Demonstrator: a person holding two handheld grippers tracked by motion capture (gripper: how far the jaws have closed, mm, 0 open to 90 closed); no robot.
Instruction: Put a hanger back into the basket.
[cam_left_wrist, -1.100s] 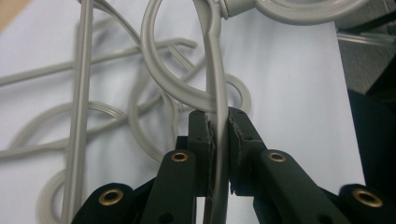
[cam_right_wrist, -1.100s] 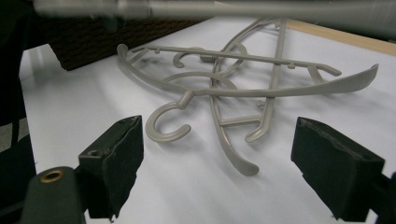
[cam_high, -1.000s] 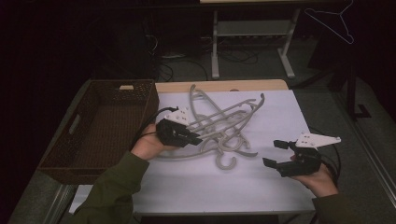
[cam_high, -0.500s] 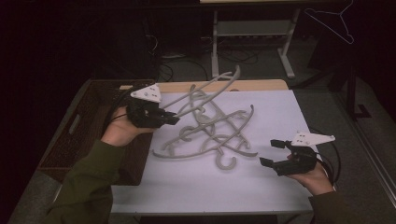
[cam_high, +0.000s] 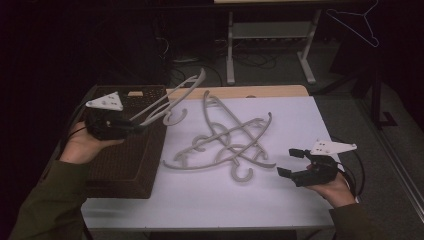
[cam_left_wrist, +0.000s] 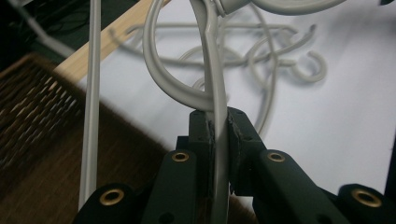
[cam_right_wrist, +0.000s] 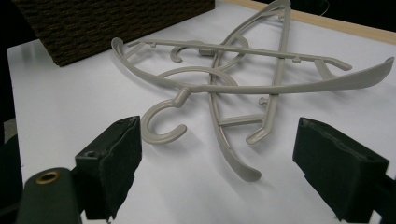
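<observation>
My left gripper is shut on a grey plastic hanger and holds it tilted in the air over the dark wicker basket at the table's left. In the left gripper view its jaws pinch the hanger's thin bar, and the hook curves off to the left. Several more grey hangers lie crossed in a pile on the white table top. At the right, my right gripper stands open and low, apart from the pile. The pile lies just ahead of its wide-apart jaws.
The basket takes up the table's left edge, its near wall facing the pile. A wooden strip runs along the table's far edge. Behind the table stand a metal rack's legs and loose cables on the dark floor.
My left gripper has carried one hanger up out of the pile and leftward, over the basket. The right gripper has hardly moved and remains open.
</observation>
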